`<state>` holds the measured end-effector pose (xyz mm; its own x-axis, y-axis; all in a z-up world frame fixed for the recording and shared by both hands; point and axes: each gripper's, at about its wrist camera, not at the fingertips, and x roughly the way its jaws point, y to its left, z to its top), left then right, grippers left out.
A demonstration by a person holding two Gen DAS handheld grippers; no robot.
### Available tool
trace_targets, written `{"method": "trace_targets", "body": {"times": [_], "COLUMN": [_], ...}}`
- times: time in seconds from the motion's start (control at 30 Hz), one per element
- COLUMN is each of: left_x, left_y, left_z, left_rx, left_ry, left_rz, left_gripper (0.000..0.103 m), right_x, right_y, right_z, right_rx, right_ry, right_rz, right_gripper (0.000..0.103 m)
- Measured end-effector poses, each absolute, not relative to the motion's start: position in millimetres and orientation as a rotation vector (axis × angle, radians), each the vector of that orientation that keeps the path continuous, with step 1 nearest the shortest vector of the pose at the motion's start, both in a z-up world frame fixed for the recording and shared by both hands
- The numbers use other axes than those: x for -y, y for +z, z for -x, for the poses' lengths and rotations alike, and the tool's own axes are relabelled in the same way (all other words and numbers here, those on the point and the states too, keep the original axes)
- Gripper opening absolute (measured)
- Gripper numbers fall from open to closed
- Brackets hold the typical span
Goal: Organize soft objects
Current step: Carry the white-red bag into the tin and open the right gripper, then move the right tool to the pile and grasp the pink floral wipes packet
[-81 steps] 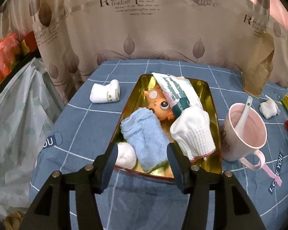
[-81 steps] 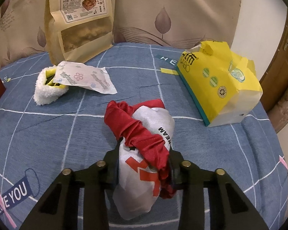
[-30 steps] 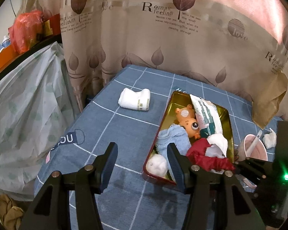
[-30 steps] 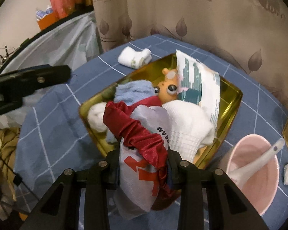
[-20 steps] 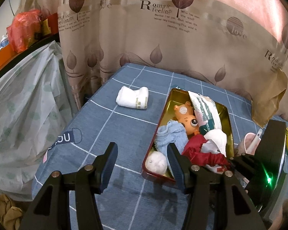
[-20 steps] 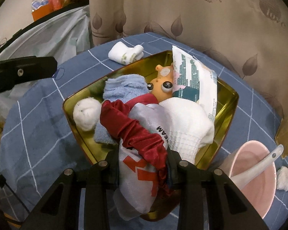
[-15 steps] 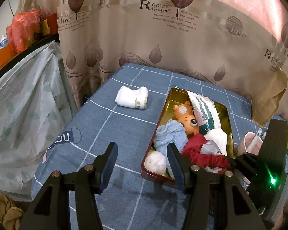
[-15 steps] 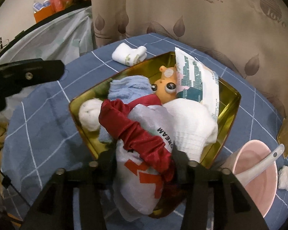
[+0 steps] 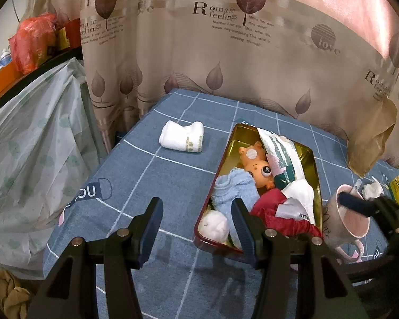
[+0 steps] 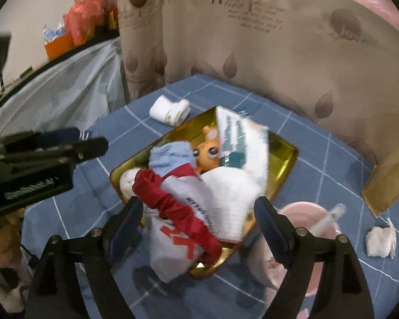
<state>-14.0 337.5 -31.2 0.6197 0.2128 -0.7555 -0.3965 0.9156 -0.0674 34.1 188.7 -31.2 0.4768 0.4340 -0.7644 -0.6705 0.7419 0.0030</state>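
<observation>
One gold metal tin with a red outer rim (image 9: 313,159) sits on the tabletop under a blue cloth with white grid lines (image 9: 157,175). Six soft things can be counted inside it: one red and white bundled cloth with printed lettering (image 10: 183,220) at the near end, partly hanging over the rim; one white knitted glove (image 10: 231,199) beside it; one light blue folded towel (image 9: 234,191); one white fluffy ball (image 9: 215,224); one orange plastic doll with big eyes (image 9: 258,164); and one white and green printed packet (image 9: 282,154) leaning along the far side.

One white rolled sock (image 9: 182,140) lies on the cloth outside the tin, well apart from it on the left. One pink mug with a white spoon (image 10: 306,215) stands just beside the tin on the right, and one white crumpled wad (image 10: 380,239) lies further right.

The right claw (image 10: 196,215) is above the tin's near end, its jaws opening, the red and white bundle between them with neither pad pressing on it. The left claw (image 9: 196,218) hangs spread over bare cloth, left of the tin, holding nothing.
</observation>
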Motion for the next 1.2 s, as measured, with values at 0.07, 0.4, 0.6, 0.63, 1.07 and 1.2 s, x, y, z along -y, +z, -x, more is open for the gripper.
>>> {"method": "trace_targets", "body": {"times": [0.07, 0.4, 0.6, 0.63, 1.07, 1.2], "left_x": [-336, -325, -313, -310, -254, -222], "left_y": [-32, -34, -34, -33, -23, -21], "left_z": [14, 12, 10, 10, -2, -14], "left_rx": [-0.835, -0.847, -0.85, -0.85, -0.848, -0.86], "left_ry": [0.353, 0.348, 0.337, 0.334, 0.233, 0.169], "left_rz": [0.235, 0.208, 0.17, 0.161, 0.078, 0.053], "left_gripper": [0.055, 0.055, 0.055, 0.055, 0.059, 0.059], "right_x": [-174, -50, 43, 59, 143, 146], "right_y": [-22, -9, -28, -32, -83, -100], "right_z": [-35, -84, -126, -135, -201, -215], "right_rx": [-0.816, -0.798, -0.842, -0.853, -0.964, -0.981], "right_ry": [0.677, 0.409, 0.177, 0.142, 0.036, 0.032], "right_rz": [0.29, 0.23, 0.184, 0.177, 0.04, 0.039], "right_gripper": [0.083, 0.087, 0.087, 0.087, 0.087, 0.087]}}
